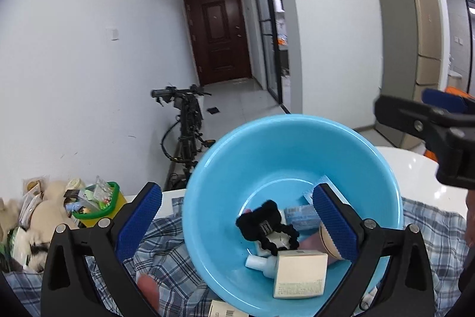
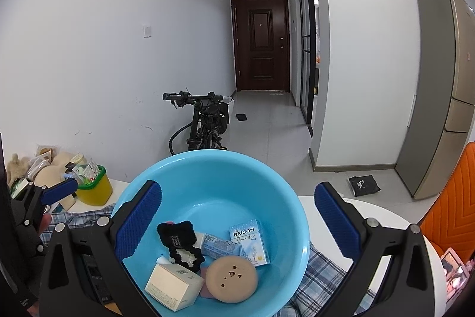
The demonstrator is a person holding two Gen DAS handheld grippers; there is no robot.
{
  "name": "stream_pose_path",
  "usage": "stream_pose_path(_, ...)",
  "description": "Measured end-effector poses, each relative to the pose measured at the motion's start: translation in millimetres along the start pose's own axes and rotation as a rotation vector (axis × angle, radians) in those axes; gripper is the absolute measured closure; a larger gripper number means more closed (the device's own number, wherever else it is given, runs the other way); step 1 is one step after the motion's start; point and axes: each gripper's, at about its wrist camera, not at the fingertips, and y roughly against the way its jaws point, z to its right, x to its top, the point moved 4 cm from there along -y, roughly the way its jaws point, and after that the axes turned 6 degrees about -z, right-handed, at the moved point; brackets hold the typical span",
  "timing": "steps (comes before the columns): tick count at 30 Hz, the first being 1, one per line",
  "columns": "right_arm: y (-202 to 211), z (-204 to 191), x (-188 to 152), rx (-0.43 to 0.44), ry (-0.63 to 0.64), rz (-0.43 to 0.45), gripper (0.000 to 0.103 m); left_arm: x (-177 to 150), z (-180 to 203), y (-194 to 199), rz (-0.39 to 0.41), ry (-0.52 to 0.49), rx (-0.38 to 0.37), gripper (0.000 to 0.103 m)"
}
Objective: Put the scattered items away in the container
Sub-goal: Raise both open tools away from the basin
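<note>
A light blue plastic basin stands on a plaid cloth. It holds a cream box, a black scrunchie, a RAISON packet, a tan round case and a white bottle. My left gripper is open over the basin's near rim, empty. My right gripper is open above the basin, empty; it also shows at the right of the left wrist view. A small box lies on the cloth by the basin.
A yellow bin with a green rim full of packets and plush toys sits at the left. The plaid cloth covers a white table. An orange chair stands right. A bicycle is beyond.
</note>
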Motion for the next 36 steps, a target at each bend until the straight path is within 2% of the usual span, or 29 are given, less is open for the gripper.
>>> stream_pose_path(4, 2.4, 3.3, -0.8, -0.005, 0.01, 0.001, 0.0, 1.9, -9.6, 2.4, 0.014, 0.052, 0.0, 0.0)
stream_pose_path(11, 4.6, 12.6, -0.9, 0.024, -0.039, 0.001, 0.0, 2.6, -13.0, 10.9, 0.061, 0.058, 0.025, 0.0)
stream_pose_path(13, 4.3, 12.2, -2.3, 0.025, -0.037, -0.002, 0.0, 2.2, -12.9, 11.7, 0.053, 0.071, 0.002, 0.0)
stream_pose_path(19, 3.8, 6.0, -6.7, 0.021, -0.009, -0.009, 0.0, -0.2, -11.9, 13.4, 0.057, 0.071, 0.025, 0.0)
stream_pose_path(23, 2.9, 3.2, -9.6, 0.015, 0.013, -0.012, 0.0, -3.4, -13.0, 13.8, 0.066, 0.087, 0.0, 0.0)
stream_pose_path(26, 3.4, 6.3, -9.0, 0.036, -0.004, -0.016, 0.0, -5.1, -14.5, 13.8, 0.067, 0.097, -0.017, 0.0)
stream_pose_path(31, 4.7, 13.5, -6.3, 0.012, -0.015, -0.006, 0.0, -7.4, -13.1, 15.5, 0.082, 0.074, 0.002, 0.0)
stream_pose_path(36, 3.1, 14.5, -8.5, 0.015, -0.026, -0.013, 0.0, -8.9, -14.2, 12.9, 0.066, 0.098, -0.017, 0.0)
